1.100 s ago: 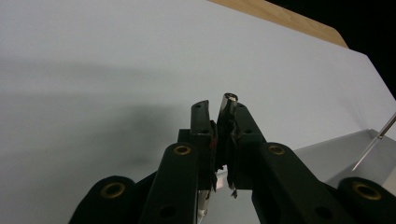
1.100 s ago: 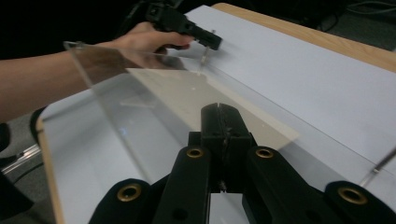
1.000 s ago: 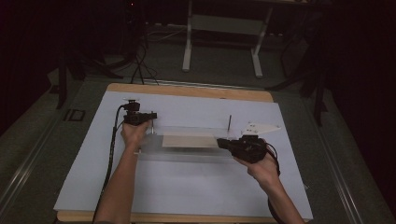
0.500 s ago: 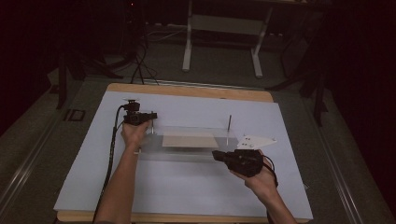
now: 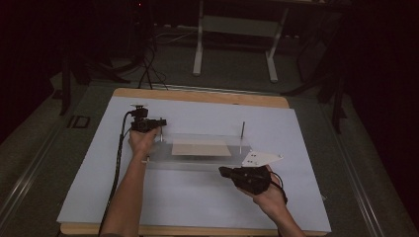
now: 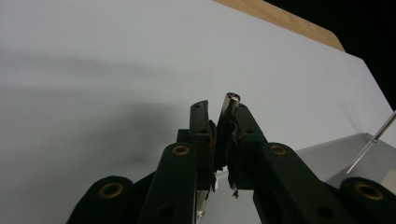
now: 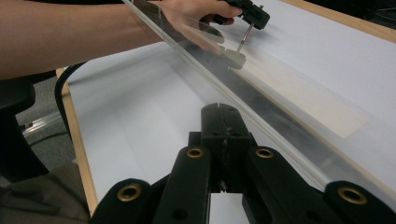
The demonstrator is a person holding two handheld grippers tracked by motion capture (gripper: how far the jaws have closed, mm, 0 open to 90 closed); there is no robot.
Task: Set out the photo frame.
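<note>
I'm pinching the left pin [image 6: 229,109] with the left gripper [image 5: 148,123], right gripper [image 5: 232,173] (jaws closed, empty) lower right; next: reach the right pin [image 5: 241,137].

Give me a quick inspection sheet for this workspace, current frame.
Surface: white sheet over a wooden table.
Job's things: clear plate with two upright pins; left pin, right pin; beige panel on it.
Clutter: nothing seen.
Grippers: left gripper shut on the left pin; right gripper shut, empty, near the plate's edge.
Cables: black cable along the left forearm.
Surroundings: dark; desk frame behind.
</note>
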